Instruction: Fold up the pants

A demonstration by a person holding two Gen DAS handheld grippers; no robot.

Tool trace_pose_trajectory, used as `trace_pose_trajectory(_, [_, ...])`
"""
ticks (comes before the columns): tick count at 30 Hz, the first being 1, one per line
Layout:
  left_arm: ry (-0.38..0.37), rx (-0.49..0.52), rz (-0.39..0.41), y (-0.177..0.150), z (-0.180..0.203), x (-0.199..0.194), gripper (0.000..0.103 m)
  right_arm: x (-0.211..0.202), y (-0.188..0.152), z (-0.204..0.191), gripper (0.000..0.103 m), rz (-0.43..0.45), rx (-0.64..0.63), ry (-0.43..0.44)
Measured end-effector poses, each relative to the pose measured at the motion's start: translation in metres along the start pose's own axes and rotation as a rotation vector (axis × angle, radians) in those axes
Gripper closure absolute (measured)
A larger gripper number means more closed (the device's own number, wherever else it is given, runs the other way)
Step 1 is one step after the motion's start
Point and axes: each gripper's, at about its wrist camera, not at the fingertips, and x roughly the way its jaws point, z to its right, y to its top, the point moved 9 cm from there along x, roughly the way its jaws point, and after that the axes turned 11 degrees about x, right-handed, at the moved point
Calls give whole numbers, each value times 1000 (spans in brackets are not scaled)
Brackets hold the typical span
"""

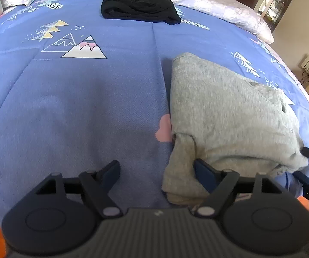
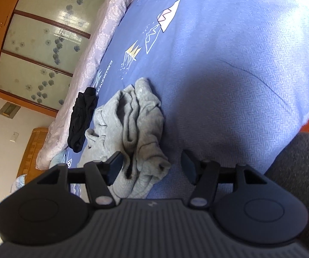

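The grey pants point(image 1: 229, 116) lie folded into a thick bundle on the blue bed cover point(image 1: 68, 107), right of centre in the left wrist view. My left gripper point(image 1: 157, 172) is open at the bundle's near left corner: a grey flap lies between the fingers against the right fingertip point(image 1: 204, 174), and the left one is over bare cover. In the right wrist view the pants point(image 2: 137, 124) show as a rumpled stack. The right gripper point(image 2: 152, 165) is open around their near end, with the cloth beside its left fingertip point(image 2: 115, 167) and a gap to the right one.
A folded black garment point(image 1: 139, 6) point(image 2: 81, 118) lies farther back near a pale flowered quilt point(image 1: 219, 4) along the bed's far edge. A wooden wardrobe with frosted doors point(image 2: 36, 43) stands beyond the bed. Dark grey cloth point(image 2: 294, 172) fills the right wrist view's lower right.
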Motion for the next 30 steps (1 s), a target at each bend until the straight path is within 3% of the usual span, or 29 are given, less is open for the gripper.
trace_pose_trajectory(8, [-23,-5,-5,-1,-4,1,14,-4,1,5,40,3,49,34])
trace_pose_trajectory(13, [-134,-57,3,5,-14,-10,13,-7,6,7,40,-35,94,52])
trace_pose_trajectory(15, [-180,-91,35,10,-22,-20,13,-11,12,4,31,-60,96,59])
trace_pose_trajectory(17, [-209,-107,60,16,-28,-28,12,-18,19,-2,23,-25,52,61])
trace_pose_trajectory(20, [-233,-107,60,26,-29,-29,12,-19,22,-17,22,-7,-64,64])
trace_pose_trajectory(26, [-274,-105,-4,39,-12,-2,10,-2,17,-36,22,-2,-277,19])
trace_pose_trajectory(30, [-269,-67,-63,40,4,24,10,15,16,-28,22,-21,-302,-17])
